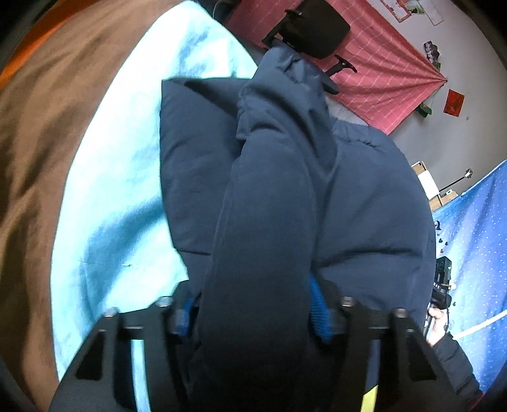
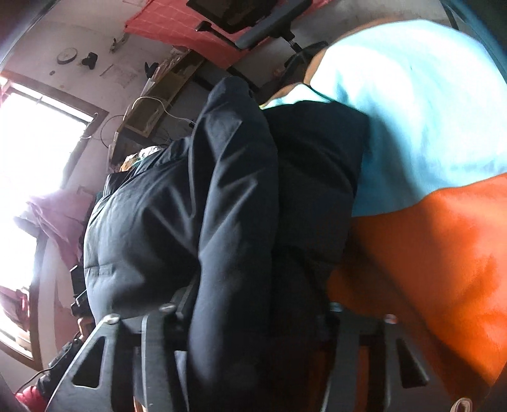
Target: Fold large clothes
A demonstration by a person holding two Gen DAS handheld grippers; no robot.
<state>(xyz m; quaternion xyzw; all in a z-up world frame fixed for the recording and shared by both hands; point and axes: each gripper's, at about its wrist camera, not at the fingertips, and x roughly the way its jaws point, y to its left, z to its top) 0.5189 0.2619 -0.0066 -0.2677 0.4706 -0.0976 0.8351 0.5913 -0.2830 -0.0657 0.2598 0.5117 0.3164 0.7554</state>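
1. a padded navy jacket (image 1: 285, 196) lies heaped on a pale blue blanket (image 1: 120, 177) spread over a bed, with brown bedding (image 1: 35, 158) along the blanket's far edge in the left wrist view.
2. the left gripper (image 1: 256, 317) is clamped on a thick roll of the jacket: the fabric fills the gap between its black fingers, and the blue pads (image 1: 320, 317) press into it on both sides.
3. from that grip the roll runs up and away across the body of the jacket, toward a black office chair (image 1: 313, 28) standing before a pink checked cloth (image 1: 389, 76) on the wall.
4. the right gripper (image 2: 253, 320) likewise has a fat fold of the same jacket (image 2: 228, 196) between its fingers, the cloth bulging out above and below them; its pads are buried in the fabric and cannot be seen.
5. in the right wrist view an orange cover (image 2: 437, 253) lies just beside the jacket, bordering the pale blue blanket (image 2: 421, 104), and a bright window (image 2: 35, 152) glares at the left edge.
6. at the right edge of the left wrist view a person's hand (image 1: 439, 326) in a dark sleeve grips the other tool, in front of a blue dotted curtain (image 1: 475, 237).
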